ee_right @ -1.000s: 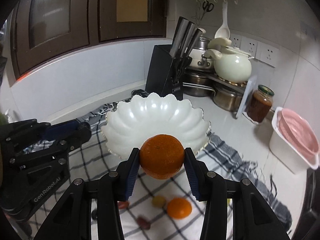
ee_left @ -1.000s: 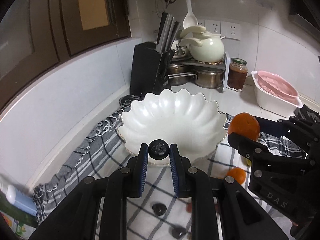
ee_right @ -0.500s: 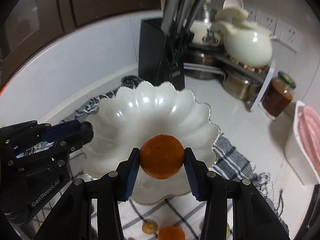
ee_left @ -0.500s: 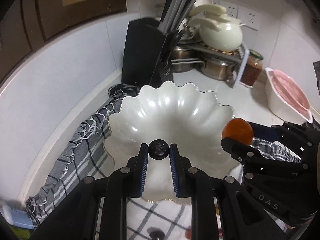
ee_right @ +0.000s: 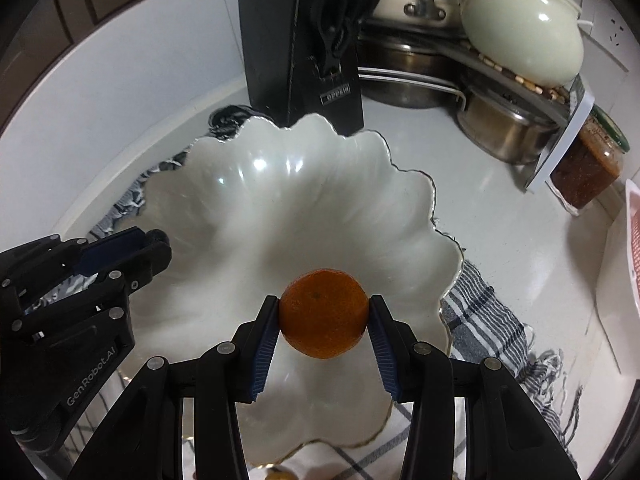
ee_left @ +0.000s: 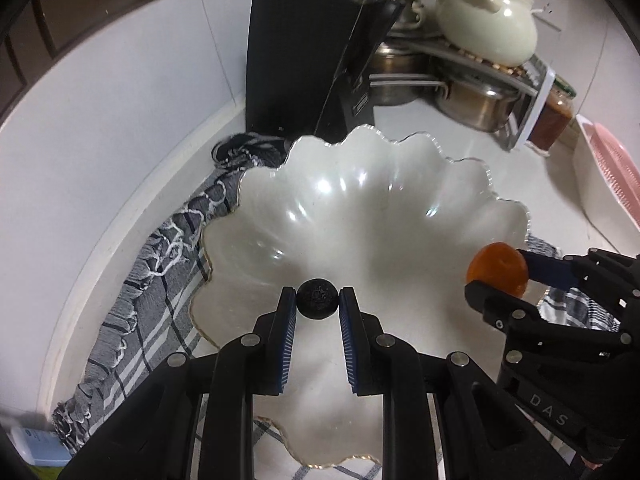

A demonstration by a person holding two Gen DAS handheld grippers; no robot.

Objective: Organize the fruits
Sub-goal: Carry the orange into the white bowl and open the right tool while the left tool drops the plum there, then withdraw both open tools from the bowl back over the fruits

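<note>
White table (ee_left: 472, 168) runs back to a wall corner crowded with a knife block (ee_left: 304, 60) and pots. Near its front edge, on checked cloth (ee_left: 132, 312), the scalloped bowl (ee_left: 360, 216) lies open. Over it, right tool (ee_right: 323, 316) clamps an orange (ee_right: 323, 314); left tool (ee_left: 318, 300) pinches a dark berry (ee_left: 318, 299).

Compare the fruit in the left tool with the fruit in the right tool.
The dark fruit is near-black with a rough, matte skin; the orange is bright orange and smoother. The dark fruit is clearly smaller, so the left tool stands narrower than the right tool. Both are round, gripped at the fingertips, above the white bowl.
</note>
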